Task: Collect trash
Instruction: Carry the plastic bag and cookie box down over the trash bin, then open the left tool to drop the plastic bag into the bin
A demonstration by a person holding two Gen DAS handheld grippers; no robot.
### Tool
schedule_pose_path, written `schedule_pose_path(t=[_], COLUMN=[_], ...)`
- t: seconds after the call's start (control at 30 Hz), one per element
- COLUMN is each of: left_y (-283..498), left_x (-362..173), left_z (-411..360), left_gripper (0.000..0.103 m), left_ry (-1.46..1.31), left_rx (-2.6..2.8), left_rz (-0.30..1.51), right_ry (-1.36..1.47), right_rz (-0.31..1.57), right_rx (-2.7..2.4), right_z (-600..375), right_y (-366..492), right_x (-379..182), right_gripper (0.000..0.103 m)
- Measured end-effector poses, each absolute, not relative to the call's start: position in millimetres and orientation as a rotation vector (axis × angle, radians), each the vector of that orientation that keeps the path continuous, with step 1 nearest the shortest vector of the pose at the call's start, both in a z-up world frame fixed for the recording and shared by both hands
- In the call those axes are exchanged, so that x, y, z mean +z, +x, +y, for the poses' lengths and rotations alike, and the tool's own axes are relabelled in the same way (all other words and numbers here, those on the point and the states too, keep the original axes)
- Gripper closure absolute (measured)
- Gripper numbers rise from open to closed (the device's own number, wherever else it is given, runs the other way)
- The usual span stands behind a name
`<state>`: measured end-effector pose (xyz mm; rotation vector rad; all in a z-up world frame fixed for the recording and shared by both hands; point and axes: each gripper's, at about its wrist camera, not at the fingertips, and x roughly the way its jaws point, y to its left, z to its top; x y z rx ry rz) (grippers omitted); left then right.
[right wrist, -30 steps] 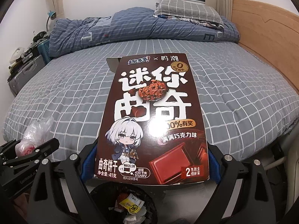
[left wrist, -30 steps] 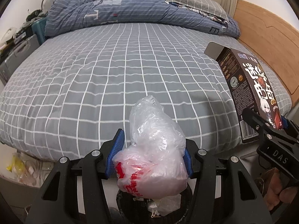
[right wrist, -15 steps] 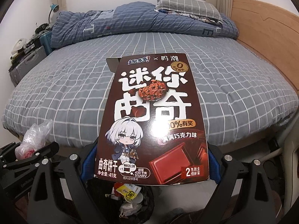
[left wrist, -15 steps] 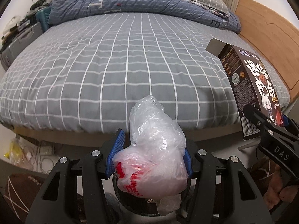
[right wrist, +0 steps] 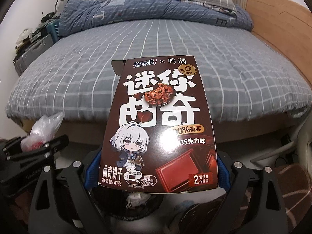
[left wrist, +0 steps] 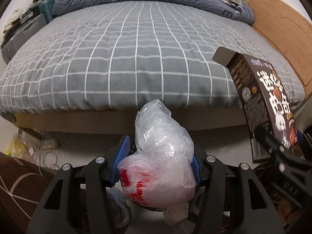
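My left gripper (left wrist: pixel 157 161) is shut on a crumpled clear plastic bag (left wrist: pixel 161 156) with red print, its blue pads pressing both sides. My right gripper (right wrist: pixel 156 167) is shut on a dark brown cookie box (right wrist: pixel 159 128) with an open top flap, held upright. That box (left wrist: pixel 269 105) shows at the right of the left wrist view, and the bag (right wrist: pixel 42 130) at the left of the right wrist view. Under both grippers is a dark round trash bin (right wrist: pixel 136 200) holding wrappers, mostly hidden by the bag and the box.
A bed with a grey checked sheet (left wrist: pixel 136 58) fills the view ahead, a blue quilt (right wrist: pixel 136 11) piled at its far end. A wooden headboard (left wrist: pixel 282 29) runs along the right. Cables and a yellow bag (left wrist: pixel 17 148) lie on the floor at the left.
Both grippers have drawn back from the bed and sunk lower with bag and box still held. The bed's edge and the floor below it have come into view.
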<state>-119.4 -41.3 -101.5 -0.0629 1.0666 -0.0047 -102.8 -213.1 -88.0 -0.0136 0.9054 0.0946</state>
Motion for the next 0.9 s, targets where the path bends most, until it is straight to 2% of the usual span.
schedule_pose_path(t=[0.53,0.9], left_y=[-117.1,-96.6], left_x=[-166.7,-192.9], left_z=[-48.3,-59.8], left_gripper=[0.049,0.049], left_ry=[-0.083,-0.059], left_rx=[-0.019,-0.03], left_rz=[1.195,1.231], right_ry=[-0.057,-0.048], right_rz=[1.124,1.155], right_rx=[0.096,0.046], right_z=[-208.8,-213.7], right_y=[-107.0,-98.7], right_x=[-159.3,-173.3], right_gripper=[0.015,0.015])
